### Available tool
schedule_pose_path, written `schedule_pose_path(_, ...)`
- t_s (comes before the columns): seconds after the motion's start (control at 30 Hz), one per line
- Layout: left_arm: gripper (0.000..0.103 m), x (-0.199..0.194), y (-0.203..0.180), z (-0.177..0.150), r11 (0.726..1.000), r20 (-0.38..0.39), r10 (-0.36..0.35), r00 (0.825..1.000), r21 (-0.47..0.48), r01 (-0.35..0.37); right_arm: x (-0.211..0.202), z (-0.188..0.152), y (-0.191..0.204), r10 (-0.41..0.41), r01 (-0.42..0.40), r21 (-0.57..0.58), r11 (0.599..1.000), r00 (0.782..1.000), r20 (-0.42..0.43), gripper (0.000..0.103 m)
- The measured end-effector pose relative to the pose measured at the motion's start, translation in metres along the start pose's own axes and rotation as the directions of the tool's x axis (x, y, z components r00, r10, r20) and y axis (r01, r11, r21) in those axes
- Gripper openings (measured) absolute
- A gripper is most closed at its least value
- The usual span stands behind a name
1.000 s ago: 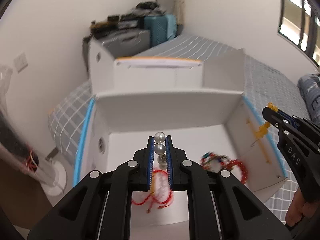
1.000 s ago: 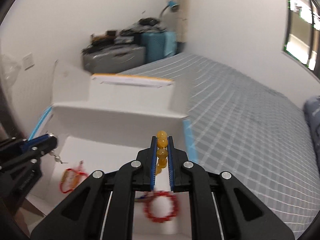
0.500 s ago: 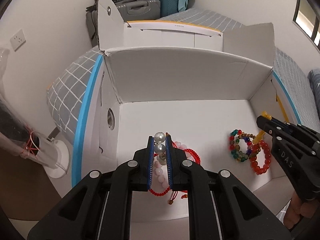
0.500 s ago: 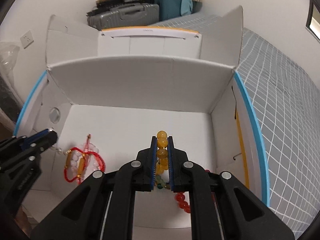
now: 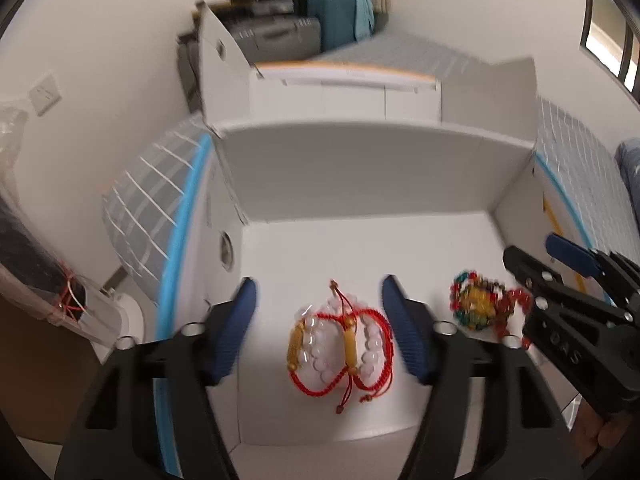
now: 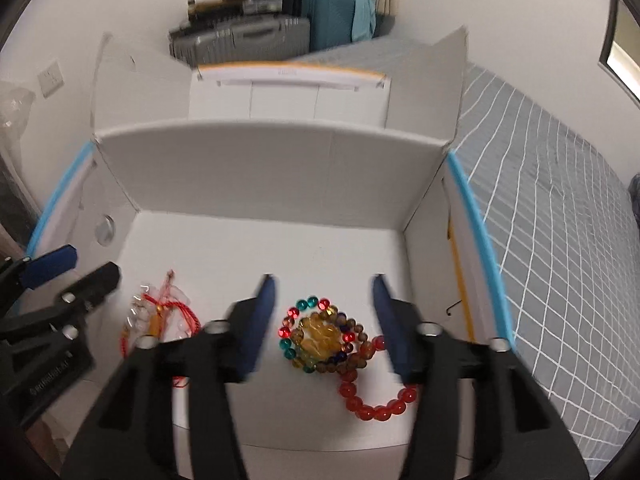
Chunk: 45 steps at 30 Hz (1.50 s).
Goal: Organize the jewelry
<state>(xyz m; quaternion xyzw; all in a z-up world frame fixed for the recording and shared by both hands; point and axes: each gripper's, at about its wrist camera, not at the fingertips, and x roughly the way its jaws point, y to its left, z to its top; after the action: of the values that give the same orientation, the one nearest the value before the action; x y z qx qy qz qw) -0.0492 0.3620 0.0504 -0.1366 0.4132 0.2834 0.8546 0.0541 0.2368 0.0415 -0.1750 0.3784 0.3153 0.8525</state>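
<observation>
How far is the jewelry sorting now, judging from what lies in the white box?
Done, it seems: two groups lie on the floor of the white cardboard box. The red cord bracelets with pale beads lie under the left tool; the multicoloured bead bracelets with the red bead strand lie under the right tool. In hand: nothing, both tools are open. Left: no other jewelry shows, so I cannot tell.

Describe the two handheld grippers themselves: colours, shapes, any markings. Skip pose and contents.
The left gripper and the right gripper match: matte black plastic linkage arms with cut-out slots, round silver pivot bolts, and two long fingers faced with ribbed blue pads. Seen from the left camera, the right one's side carries raised letters reading roughly "DAS"; the left one's side shows small white lettering, too blurred to read. No cables show.
</observation>
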Motion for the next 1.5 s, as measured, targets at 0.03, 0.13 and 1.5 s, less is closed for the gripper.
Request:
schedule_pose_path(0.03,0.07,-0.005,0.001,-0.001,1.0,0.014,-0.003,1.0,-0.009,0.003,-0.005,0.0,-0.002,0.001,-0.001,0.003,1.0,1.0,0.016,0.062)
schedule_pose_path(0.13,0.081,-0.017,0.003,-0.005,1.0,0.048,-0.019,0.999,-0.024,0.02,-0.027,-0.003,-0.009,-0.006,0.004,0.024,1.0,0.996,0.087,0.075)
schedule_pose_path(1.5,0.097,-0.084,-0.005,-0.089,1.0,0.21,-0.005,0.978,-0.024,0.01,-0.09,-0.091,-0.03,-0.072,0.052,0.11,0.993,0.979,0.192,0.096)
